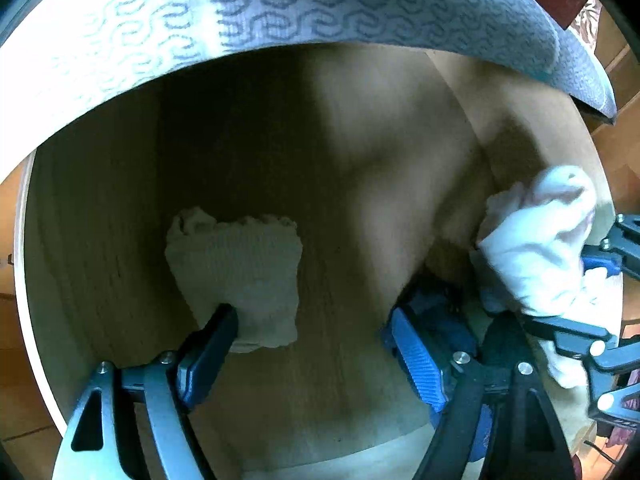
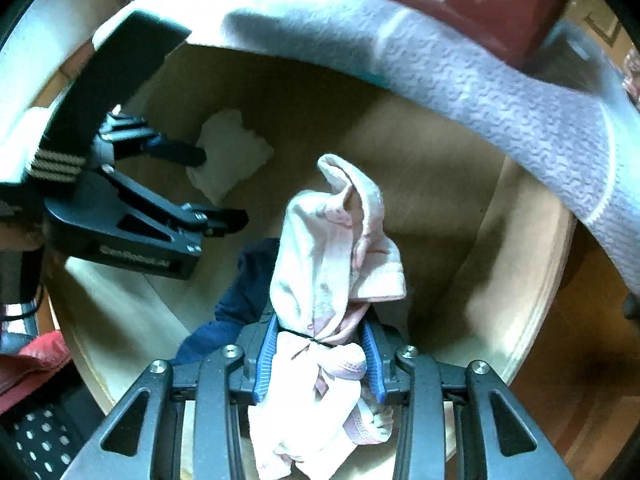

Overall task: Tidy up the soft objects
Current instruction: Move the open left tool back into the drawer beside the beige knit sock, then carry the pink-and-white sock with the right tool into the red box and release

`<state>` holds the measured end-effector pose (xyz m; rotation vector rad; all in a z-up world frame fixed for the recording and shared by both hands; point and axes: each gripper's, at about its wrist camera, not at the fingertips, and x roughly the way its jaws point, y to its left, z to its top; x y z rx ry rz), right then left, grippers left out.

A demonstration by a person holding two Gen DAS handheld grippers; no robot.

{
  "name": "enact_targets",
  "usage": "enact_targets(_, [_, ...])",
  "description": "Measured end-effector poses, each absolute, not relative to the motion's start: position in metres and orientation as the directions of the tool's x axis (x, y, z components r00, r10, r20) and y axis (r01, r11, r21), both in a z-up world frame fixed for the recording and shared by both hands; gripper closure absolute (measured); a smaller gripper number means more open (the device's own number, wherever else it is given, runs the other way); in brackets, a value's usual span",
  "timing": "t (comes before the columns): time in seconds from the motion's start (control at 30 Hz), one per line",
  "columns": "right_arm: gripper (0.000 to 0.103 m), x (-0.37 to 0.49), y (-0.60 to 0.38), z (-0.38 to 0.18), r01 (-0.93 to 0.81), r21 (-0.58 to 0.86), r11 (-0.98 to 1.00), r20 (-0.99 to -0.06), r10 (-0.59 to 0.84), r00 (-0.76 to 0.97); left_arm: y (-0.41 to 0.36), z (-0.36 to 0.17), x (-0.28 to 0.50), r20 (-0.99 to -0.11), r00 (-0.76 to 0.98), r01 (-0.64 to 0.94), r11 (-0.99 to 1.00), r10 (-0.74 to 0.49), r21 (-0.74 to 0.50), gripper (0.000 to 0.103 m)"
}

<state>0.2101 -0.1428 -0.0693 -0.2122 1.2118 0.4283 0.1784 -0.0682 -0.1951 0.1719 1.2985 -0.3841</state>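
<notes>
Looking down along the left gripper (image 1: pixel 312 340), its two fingers stand spread wide with nothing between them, over the floor of a pale wooden drawer (image 1: pixel 340 400). One dark fingertip (image 1: pixel 224 320) lies against the lower edge of a folded cream sock (image 1: pixel 236 276) that rests flat on the drawer floor, its frilled cuff pointing away from the camera; the blue-padded finger (image 1: pixel 420 364) is well apart from it, near a bit of dark blue fabric (image 1: pixel 436 308). A patterned grey-blue cloth (image 1: pixel 360 8) hangs over the far rim of the drawer. At the right edge of this view the right gripper (image 1: pixel 592 300) shows with a bundle of pale pink-white cloth (image 1: pixel 536 256) in its grasp. From the right wrist, the right gripper (image 2: pixel 320 356) is clenched on that pink-white cloth (image 2: pixel 332 260), the blue pads pressing its middle so that one part stands up ahead of the fingers and the rest hangs down toward the camera. Beside it to the left lies the dark blue fabric (image 2: pixel 240 300). Farther in, the cream sock (image 2: pixel 232 156) sits on the drawer floor with the released left gripper (image 2: pixel 216 184) next to it, one fingertip touching the sock's edge. The patterned cloth (image 2: pixel 480 92) drapes along the far rim.
</notes>
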Motion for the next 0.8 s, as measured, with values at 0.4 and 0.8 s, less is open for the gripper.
enact_targets(0.4, [0.065,0.190,-0.166,-0.015,-0.373,0.168,0.913,-0.874,0.312,0.372,-0.076,-0.194,0.168,-0.962,0.226,0.344,0.937,-0.153,-0.068,0.023])
enact_targets(0.8, [0.065,0.176,-0.199,0.049,-0.316,0.208,0.926,-0.818,0.342,0.463,-0.080,-0.195,0.170,-0.962,0.226,0.343,0.937,-0.152,-0.067,0.023])
